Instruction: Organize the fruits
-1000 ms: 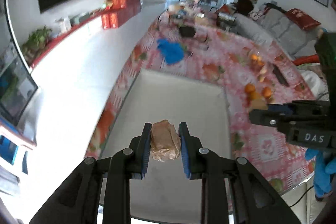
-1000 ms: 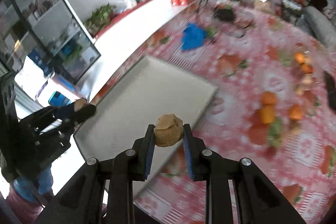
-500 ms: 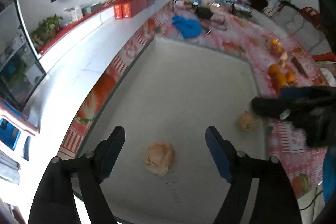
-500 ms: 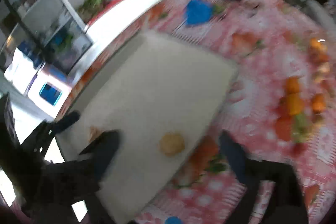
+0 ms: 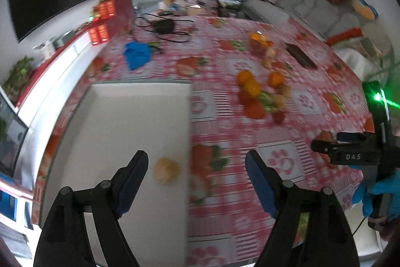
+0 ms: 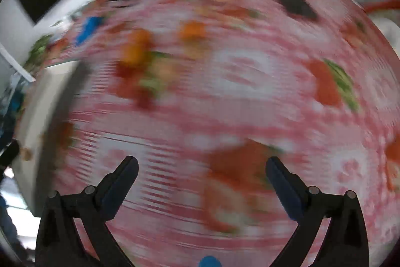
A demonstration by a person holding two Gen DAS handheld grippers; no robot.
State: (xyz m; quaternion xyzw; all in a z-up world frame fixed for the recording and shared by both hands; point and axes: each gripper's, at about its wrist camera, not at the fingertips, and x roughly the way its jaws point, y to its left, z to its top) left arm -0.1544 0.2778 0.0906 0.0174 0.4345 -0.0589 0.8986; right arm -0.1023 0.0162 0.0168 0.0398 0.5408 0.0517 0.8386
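A pale tan fruit (image 5: pixel 166 170) lies on the white board (image 5: pixel 125 116), near its right edge. My left gripper (image 5: pixel 197 167) hangs open above it, the fruit just inside the left finger and untouched. Several oranges (image 5: pixel 247 84) and small fruits lie in a loose cluster on the red patterned tablecloth (image 5: pixel 250 142). My right gripper (image 5: pixel 325 145) shows at the right, in a blue-gloved hand (image 5: pixel 382 192). In the blurred right wrist view the right gripper (image 6: pixel 202 167) is wide open over bare tablecloth, with the oranges (image 6: pixel 136 49) beyond and the board (image 6: pixel 37 96) at the left.
A blue cloth (image 5: pixel 137 55) and a black device with cables (image 5: pixel 163 26) lie at the far end of the table. A black remote (image 5: pixel 301 55) rests at the far right. Red boxes (image 5: pixel 100 34) line the left counter, and a sofa (image 5: pixel 325 6) stands behind.
Both grippers let go of their tan fruits onto the white board and opened wide. Both then swung right, toward the tablecloth and the oranges.
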